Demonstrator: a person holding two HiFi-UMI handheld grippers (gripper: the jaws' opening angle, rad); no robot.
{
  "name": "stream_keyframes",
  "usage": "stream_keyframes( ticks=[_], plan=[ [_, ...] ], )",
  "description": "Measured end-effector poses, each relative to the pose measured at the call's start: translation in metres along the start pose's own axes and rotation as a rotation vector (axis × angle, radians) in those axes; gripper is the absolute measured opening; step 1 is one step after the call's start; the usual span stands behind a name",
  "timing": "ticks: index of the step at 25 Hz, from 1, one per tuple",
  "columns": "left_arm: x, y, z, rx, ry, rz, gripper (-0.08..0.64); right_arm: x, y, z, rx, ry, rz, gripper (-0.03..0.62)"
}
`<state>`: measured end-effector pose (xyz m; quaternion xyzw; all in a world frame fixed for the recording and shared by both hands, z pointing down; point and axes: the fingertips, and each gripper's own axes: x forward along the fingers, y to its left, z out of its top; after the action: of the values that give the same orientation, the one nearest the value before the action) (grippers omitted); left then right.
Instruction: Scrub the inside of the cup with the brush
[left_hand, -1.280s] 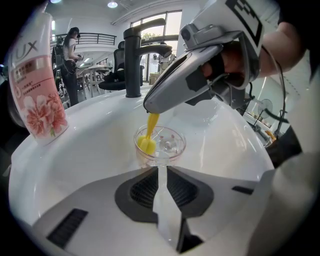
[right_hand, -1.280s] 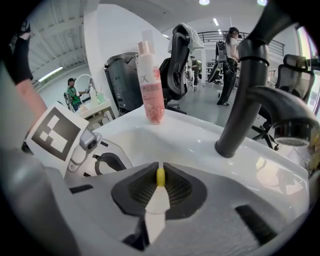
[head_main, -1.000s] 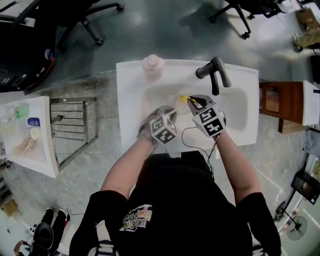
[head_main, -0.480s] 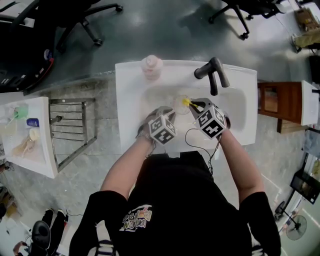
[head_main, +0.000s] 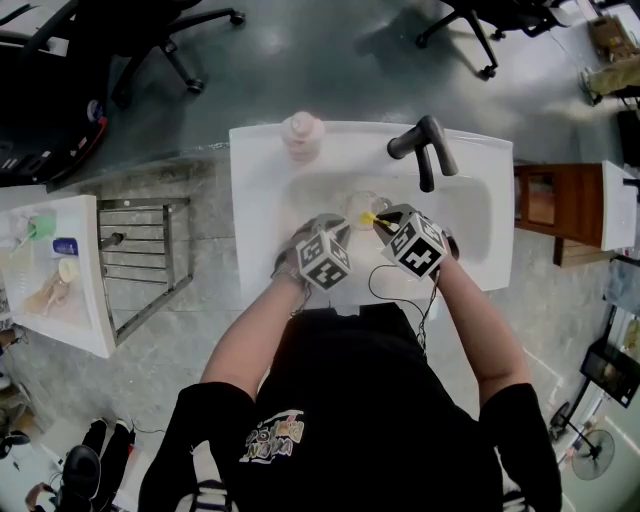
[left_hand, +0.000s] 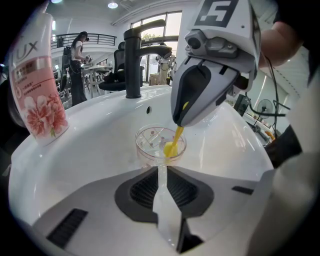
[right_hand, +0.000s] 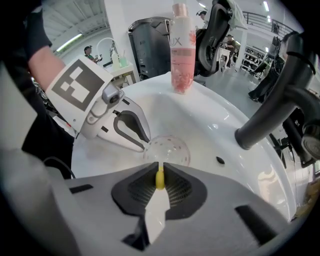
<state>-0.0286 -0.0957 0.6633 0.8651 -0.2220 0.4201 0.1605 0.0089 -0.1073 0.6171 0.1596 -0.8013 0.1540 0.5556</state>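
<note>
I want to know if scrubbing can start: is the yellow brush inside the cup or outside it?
Inside. In the left gripper view the yellow brush reaches down past the rim of the clear cup.

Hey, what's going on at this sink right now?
A person stands at a white sink with a gripper in each hand. The left gripper is clamped on the wall of a clear cup, holding it in the basin. The right gripper grips a yellow brush, whose head is down inside the cup. A pink soap bottle stands on the rim, untouched.
</note>
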Motion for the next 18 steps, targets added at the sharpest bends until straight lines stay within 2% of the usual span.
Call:
stream_keyframes(
  ticks=[7, 12, 18],
  plan=[
    [0.000, 0.000, 0.000, 0.000, -0.001, -0.001, 0.049, 0.005, 0.012, 0.005, 0.050, -0.028, 0.056, 0.037],
    [0.001, 0.000, -0.001, 0.000, 0.002, 0.000, 0.049, 0.009, 0.013, 0.016, 0.133, -0.109, 0.065, 0.037],
    [0.001, -0.001, -0.001, -0.001, 0.002, -0.006, 0.049, 0.011, 0.010, 0.030, 0.173, -0.217, 0.066, 0.037]
  ],
)
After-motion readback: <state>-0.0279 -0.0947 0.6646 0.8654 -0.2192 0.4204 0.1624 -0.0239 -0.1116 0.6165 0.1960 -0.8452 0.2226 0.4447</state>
